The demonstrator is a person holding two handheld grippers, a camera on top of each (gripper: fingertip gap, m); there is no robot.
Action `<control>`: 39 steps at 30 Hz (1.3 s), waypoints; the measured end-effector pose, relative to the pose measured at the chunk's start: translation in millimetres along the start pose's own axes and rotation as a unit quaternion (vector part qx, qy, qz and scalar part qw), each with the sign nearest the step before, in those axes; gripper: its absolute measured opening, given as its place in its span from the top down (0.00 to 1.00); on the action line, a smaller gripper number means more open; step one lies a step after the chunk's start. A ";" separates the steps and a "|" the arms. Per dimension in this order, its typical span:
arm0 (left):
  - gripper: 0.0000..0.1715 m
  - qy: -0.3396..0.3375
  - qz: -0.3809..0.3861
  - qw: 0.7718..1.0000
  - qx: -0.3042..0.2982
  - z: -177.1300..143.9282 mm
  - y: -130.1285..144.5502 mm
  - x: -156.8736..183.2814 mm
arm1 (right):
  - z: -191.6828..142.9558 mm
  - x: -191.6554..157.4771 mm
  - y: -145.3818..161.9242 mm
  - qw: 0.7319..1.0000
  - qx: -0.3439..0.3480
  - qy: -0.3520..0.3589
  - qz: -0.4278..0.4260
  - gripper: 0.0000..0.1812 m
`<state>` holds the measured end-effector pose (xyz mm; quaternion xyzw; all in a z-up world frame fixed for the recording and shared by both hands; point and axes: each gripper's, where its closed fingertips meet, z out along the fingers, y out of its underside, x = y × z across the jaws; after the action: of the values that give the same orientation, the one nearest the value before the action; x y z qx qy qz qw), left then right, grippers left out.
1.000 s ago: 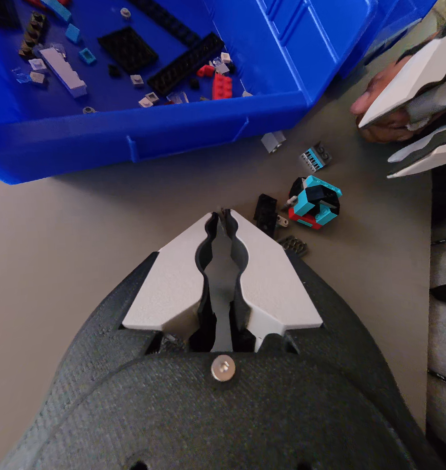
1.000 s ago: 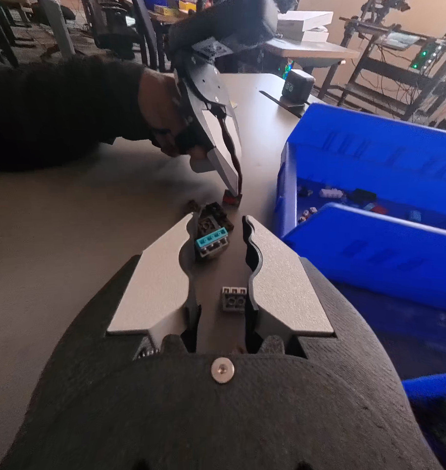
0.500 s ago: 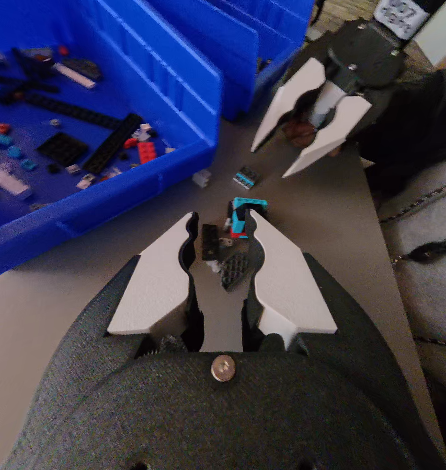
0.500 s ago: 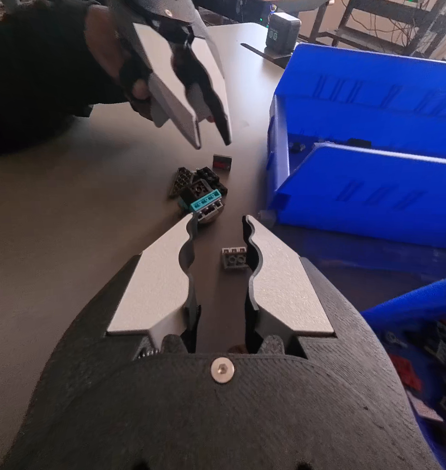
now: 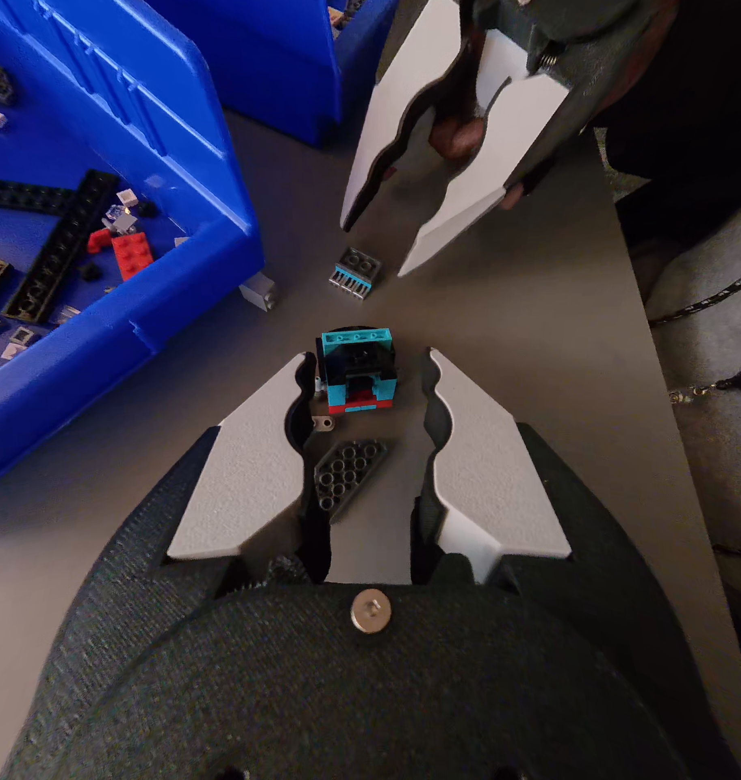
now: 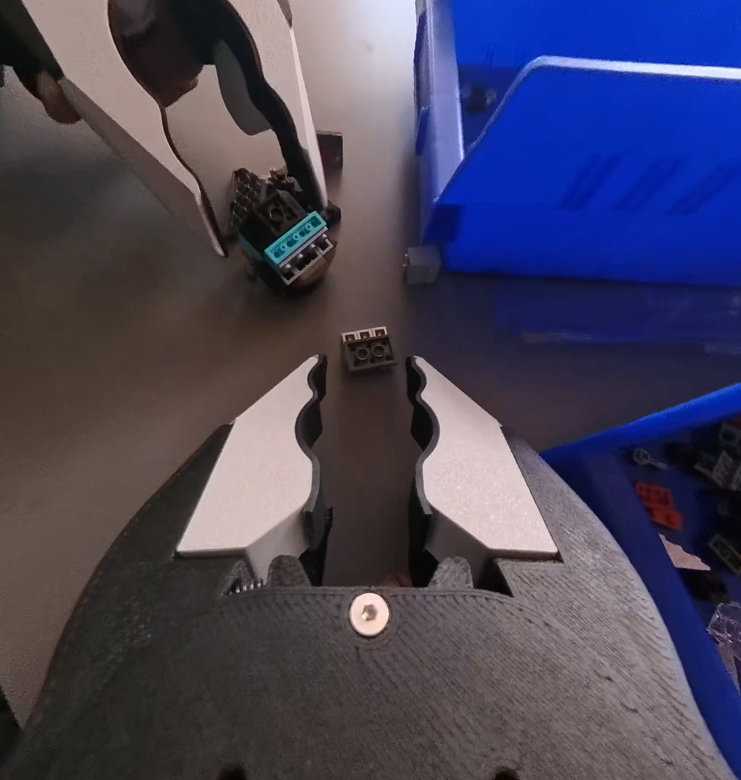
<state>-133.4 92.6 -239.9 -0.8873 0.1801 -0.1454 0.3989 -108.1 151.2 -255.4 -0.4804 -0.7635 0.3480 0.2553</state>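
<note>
A small brick assembly (image 5: 358, 371) of teal, black and red pieces sits on the grey table. My left gripper (image 5: 367, 354) is open, with its fingertips on either side of the assembly and not touching it. A dark grey wedge plate (image 5: 347, 472) and a tiny light grey piece (image 5: 323, 423) lie between its fingers. My right gripper (image 6: 365, 358) is open and empty. A small grey brick with a teal grille (image 6: 368, 348) lies just ahead of its tips. This brick also shows in the left wrist view (image 5: 356, 272), below the right gripper (image 5: 373, 251).
A blue bin (image 5: 149, 337) of loose bricks stands left of the assembly, with a light grey brick (image 5: 259, 291) at its corner. More blue bins (image 6: 592, 190) stand right of the right gripper. The table edge (image 5: 639, 380) runs close on the left gripper's right. About 7 centimeters separates my left fingertips from my right.
My left gripper has opened from shut and moved right and forward, so its fingers now flank the assembly. My right gripper has moved in low toward the small grey brick, staying open.
</note>
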 end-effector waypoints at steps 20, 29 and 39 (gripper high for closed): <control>0.71 0.092 -0.210 0.951 0.206 -39.9 -58.2 -9.9 | -19.8 -9.2 -83.1 0.955 0.253 0.086 -0.131 0.85; 0.76 0.084 -0.224 0.947 0.214 -37.6 -65.1 -7.1 | -16.0 -9.4 -112.0 0.914 0.274 0.178 -0.240 0.85; 0.94 -0.022 -0.122 0.962 0.243 -64.0 -59.7 -38.7 | -1.4 -21.1 -141.6 0.957 0.268 -0.009 -0.109 0.71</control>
<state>-181.5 104.3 -158.0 -0.7820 0.0205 -0.2126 0.5855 -177.2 90.4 -145.8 -0.3052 -0.6919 0.5143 0.4046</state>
